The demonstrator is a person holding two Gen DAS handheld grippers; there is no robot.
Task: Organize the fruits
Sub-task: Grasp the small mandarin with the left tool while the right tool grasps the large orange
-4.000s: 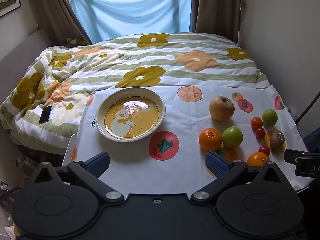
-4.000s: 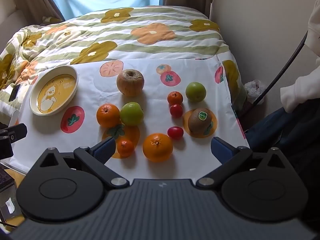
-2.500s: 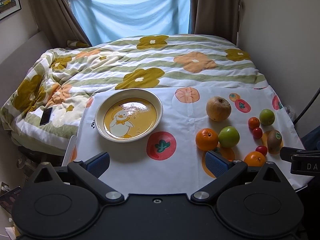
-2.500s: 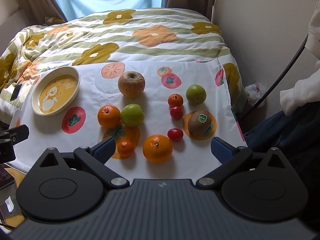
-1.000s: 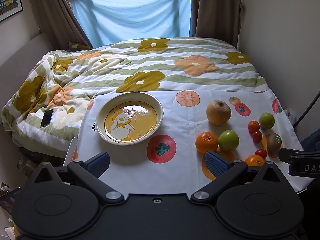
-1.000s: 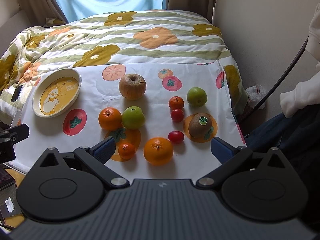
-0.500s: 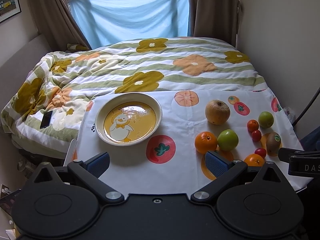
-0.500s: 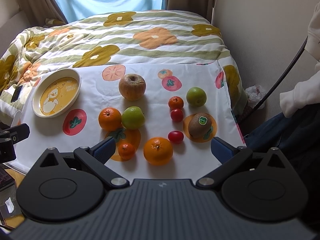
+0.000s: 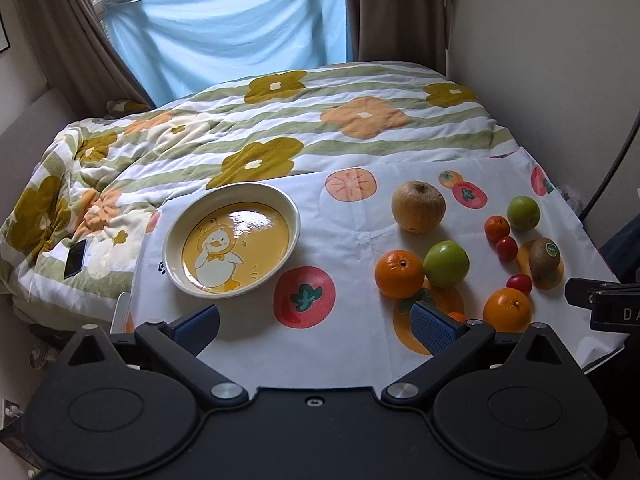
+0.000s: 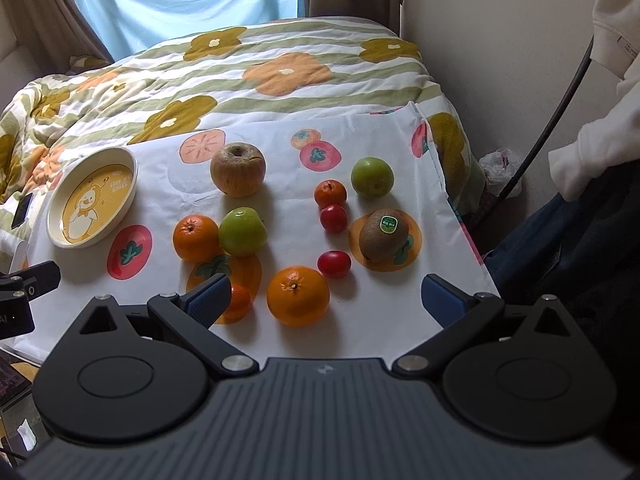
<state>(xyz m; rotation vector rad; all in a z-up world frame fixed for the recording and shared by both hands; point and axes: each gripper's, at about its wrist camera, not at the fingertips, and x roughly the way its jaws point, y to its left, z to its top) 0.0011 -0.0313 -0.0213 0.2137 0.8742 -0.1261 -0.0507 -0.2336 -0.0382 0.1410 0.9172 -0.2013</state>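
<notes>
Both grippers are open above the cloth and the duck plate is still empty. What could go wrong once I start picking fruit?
The orange touches the green apple; gripping either may roll the other. The small mandarin sits partly hidden behind the right gripper, so it is easy to bump. The kiwi lies near the cloth's right edge and could roll off.

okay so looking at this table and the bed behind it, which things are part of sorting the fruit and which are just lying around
Part of the job:
duck plate, nothing on it
brown apple
two green apples
oranges
kiwi
small red fruits
left tool and right tool, both open

Just lying about:
phone on the floral quilt
blue curtain
</notes>
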